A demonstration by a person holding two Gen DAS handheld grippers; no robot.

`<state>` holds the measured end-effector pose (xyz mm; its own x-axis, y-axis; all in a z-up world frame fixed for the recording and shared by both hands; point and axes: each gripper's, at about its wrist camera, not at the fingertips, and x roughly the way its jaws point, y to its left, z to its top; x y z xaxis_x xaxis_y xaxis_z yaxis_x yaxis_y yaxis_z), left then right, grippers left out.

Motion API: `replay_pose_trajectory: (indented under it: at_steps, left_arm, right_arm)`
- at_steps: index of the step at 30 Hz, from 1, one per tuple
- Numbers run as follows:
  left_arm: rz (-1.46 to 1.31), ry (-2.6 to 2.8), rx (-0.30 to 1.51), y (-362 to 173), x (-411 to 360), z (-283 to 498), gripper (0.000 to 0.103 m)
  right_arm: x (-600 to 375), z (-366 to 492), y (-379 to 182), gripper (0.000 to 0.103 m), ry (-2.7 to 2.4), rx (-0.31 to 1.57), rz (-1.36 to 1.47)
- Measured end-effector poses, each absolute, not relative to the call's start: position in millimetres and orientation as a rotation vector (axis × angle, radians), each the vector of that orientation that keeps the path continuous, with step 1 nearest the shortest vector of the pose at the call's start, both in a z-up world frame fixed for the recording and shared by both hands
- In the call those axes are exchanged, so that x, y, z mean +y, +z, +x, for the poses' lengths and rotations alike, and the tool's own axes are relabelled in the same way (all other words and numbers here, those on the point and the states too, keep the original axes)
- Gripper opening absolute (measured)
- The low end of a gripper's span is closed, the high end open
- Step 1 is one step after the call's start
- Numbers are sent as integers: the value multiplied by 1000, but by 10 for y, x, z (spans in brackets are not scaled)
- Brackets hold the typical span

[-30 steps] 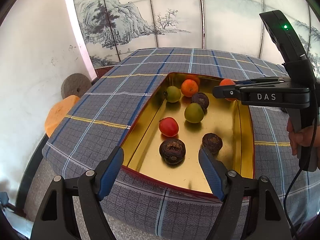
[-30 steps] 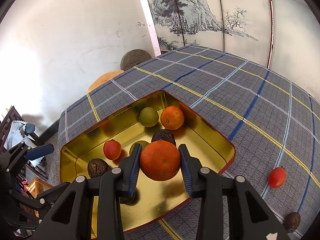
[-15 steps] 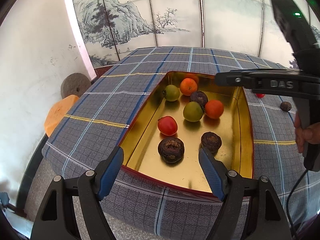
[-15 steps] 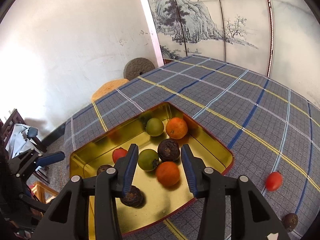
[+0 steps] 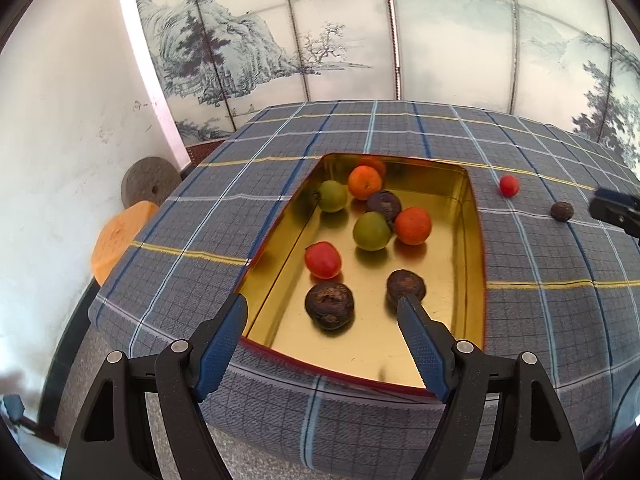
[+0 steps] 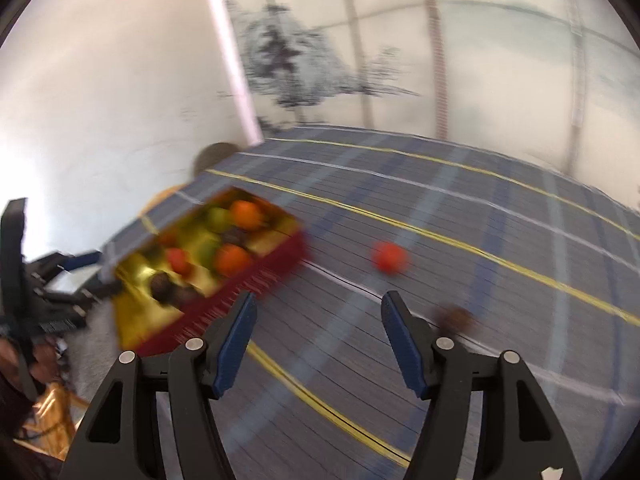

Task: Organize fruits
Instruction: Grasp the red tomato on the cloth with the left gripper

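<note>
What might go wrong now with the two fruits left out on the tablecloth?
The red fruit and the dark fruit are round and loose on the tablecloth; a nudge from the open right gripper may roll them away. The tin is crowded at its far end, so a dropped fruit may knock others.

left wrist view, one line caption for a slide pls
Open left gripper hovers over gold tin holding eight fruits; two more wait on the plaid cloth.

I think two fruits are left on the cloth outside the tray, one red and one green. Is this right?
Not quite: the second fruit is dark brown, not green. The red one does lie on the cloth, outside the tray. The left wrist view shows it.
</note>
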<state>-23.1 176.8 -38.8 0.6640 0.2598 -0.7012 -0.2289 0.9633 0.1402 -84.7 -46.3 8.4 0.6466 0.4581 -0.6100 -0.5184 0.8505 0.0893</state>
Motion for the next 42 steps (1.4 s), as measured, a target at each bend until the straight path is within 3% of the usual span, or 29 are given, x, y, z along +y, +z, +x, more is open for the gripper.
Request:
replay_pose_trajectory:
  at_steps: [5,13,25,42]
  left_arm:
    - [85,254,793,-310,1582,-190,78]
    - [179,215,787,-207,1214,-97,79]
    - [302,149,802,-183,591,302,83]
    - [332,38,873,-370,-98,1220,83]
  right_arm:
    - [-1248,-735,-116,75,339,726,-60]
    - [-2117,-529,-363,79,86,824,-27]
    - [-2449,-419,-475,102,27,858,-11]
    - [-2375,-432,-496,103,6,872,-57]
